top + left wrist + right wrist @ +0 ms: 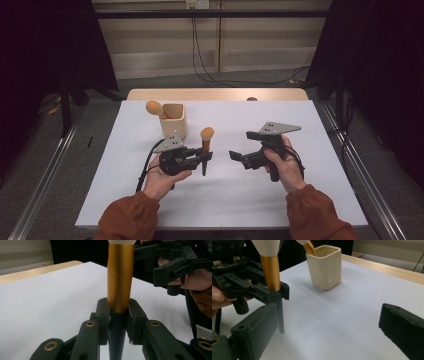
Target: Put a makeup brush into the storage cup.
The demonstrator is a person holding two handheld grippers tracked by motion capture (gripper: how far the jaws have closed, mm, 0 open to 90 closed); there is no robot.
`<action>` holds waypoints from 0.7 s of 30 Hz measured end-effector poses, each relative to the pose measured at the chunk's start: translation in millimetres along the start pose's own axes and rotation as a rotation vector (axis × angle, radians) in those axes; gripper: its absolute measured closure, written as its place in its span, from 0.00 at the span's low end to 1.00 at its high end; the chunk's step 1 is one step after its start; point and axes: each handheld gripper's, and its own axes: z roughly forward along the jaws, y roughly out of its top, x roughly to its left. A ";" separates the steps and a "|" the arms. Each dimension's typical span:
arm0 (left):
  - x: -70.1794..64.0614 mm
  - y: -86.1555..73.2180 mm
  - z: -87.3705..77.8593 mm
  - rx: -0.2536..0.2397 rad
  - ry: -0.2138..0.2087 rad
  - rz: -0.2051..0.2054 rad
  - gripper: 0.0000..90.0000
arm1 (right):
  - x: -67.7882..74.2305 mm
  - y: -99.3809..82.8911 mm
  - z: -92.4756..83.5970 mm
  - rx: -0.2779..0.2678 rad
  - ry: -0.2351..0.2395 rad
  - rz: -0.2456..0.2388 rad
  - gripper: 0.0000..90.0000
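Note:
A makeup brush (206,145) with a gold ferrule (120,277) and a dark handle stands upright just above the white table. My left gripper (202,157) is shut on it where ferrule meets handle (117,315). Its pale bristles (268,246) point up. My right gripper (243,145) is a short way to the right of the brush, open wide, with nothing between its jaws (328,332). A cream cup (174,121) stands behind the left gripper and holds a second brush (155,107) that leans out to the left. The cup (325,267) lies ahead of the right gripper.
A white sheet (280,195) covers the table, and a wooden strip (215,94) shows along its far edge. Cables (220,77) run over the floor behind. Metal rails (360,165) flank both sides, and dark curtains hang left and right.

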 end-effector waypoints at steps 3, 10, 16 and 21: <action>-0.8 1.1 -2.6 -0.003 -0.002 -0.003 0.83 | -0.2 -3.7 -2.7 -0.026 -0.024 0.005 0.01; -1.9 4.0 -10.4 -0.004 0.000 -0.001 0.83 | -1.3 -11.4 -10.9 -0.049 -0.035 0.000 0.01; 0.4 7.4 -19.3 -0.013 0.015 -0.002 0.83 | -1.6 -20.2 -15.2 -0.079 -0.064 0.024 0.03; 3.7 11.2 -27.4 -0.018 0.034 0.003 0.83 | -4.9 -25.7 -23.8 -0.107 -0.090 0.028 0.03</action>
